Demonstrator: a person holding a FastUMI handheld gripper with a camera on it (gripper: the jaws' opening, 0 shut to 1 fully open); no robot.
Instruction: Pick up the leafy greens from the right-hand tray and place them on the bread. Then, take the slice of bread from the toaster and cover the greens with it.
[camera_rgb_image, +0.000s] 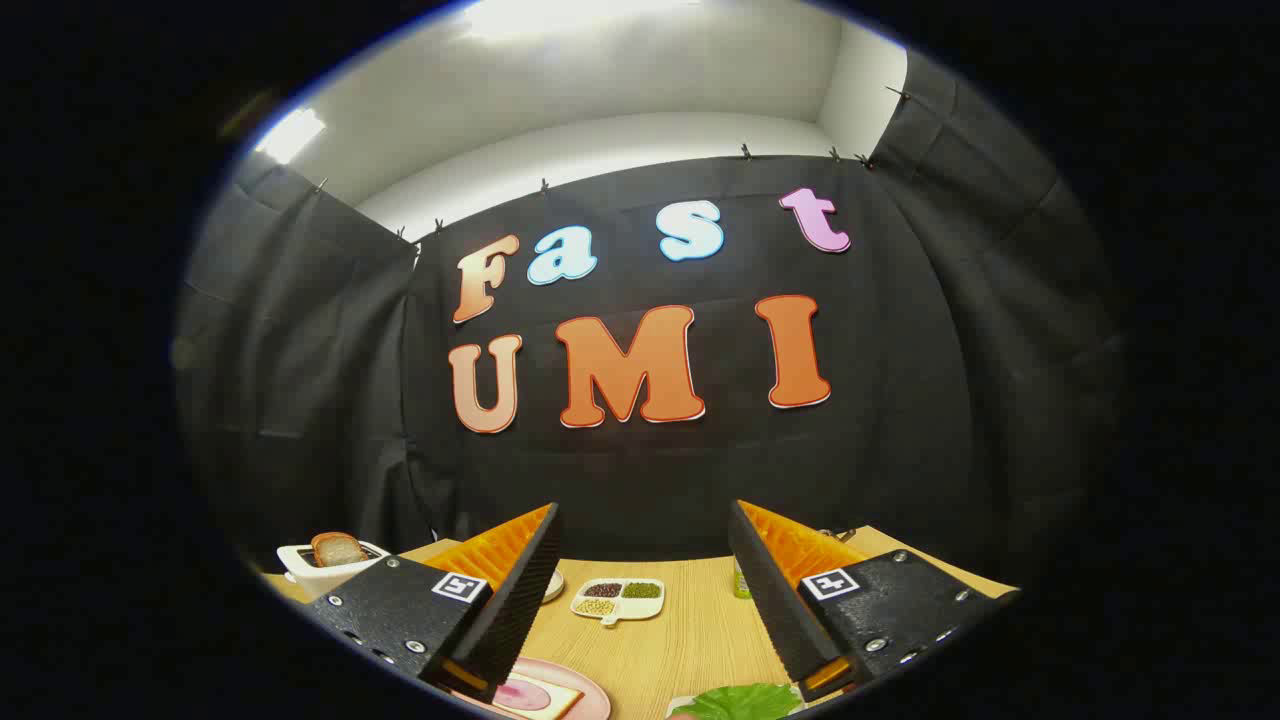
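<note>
Tool (640, 600) hangs above the table (660, 640), fingers spread wide, gripping nothing. Leafy greens (742, 702) lie at the near edge beneath its right finger; they look light, limp and easily torn, so pinching a thick fold seems wisest. Toaster (325, 568) holds bread (338, 549) far left.

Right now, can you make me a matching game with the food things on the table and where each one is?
Things:
1. slice of bread
2. leafy greens
3. divided dish of beans
4. pink plate

Places:
A. near the right finger's tip, close to the camera
B. on the wooden table, beyond the open gripper, seen between the fingers
C. standing in the white toaster, beyond the left finger
D. by the left finger's near end, with a slice on it

Pairs: 1-C, 2-A, 3-B, 4-D
</note>
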